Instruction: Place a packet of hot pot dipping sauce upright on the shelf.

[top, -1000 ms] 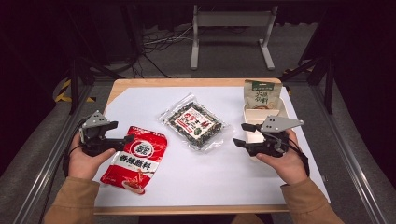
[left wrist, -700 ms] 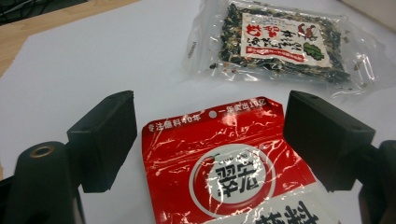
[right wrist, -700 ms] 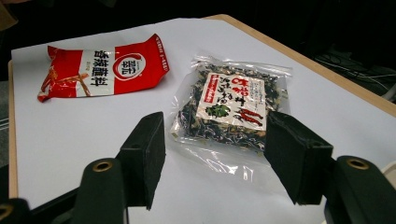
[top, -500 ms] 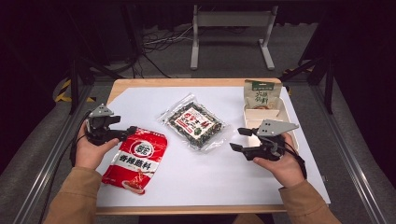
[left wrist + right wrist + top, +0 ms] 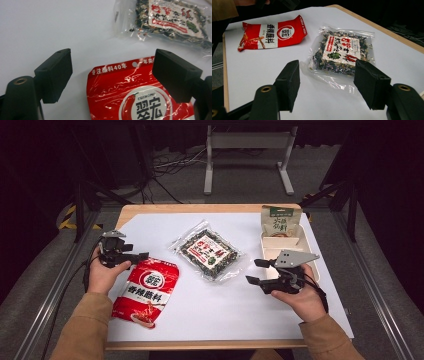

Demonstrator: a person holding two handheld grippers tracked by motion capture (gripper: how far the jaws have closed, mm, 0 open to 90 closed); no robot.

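The left gripper, jaws apart and empty, hangs at the top edge of the red packet lying flat at the left of the white sheet; its slick foil could slide or crumple if only a thin lip gets pinched. The right gripper, also open with nothing between its jaws, faces the clear packet mid-table. Whether the left jaws touch the packet is hard to tell, and the left gripper view cuts off its lower half.

Bright, evenly lit table against dark surroundings; packets glare, slightly soft.
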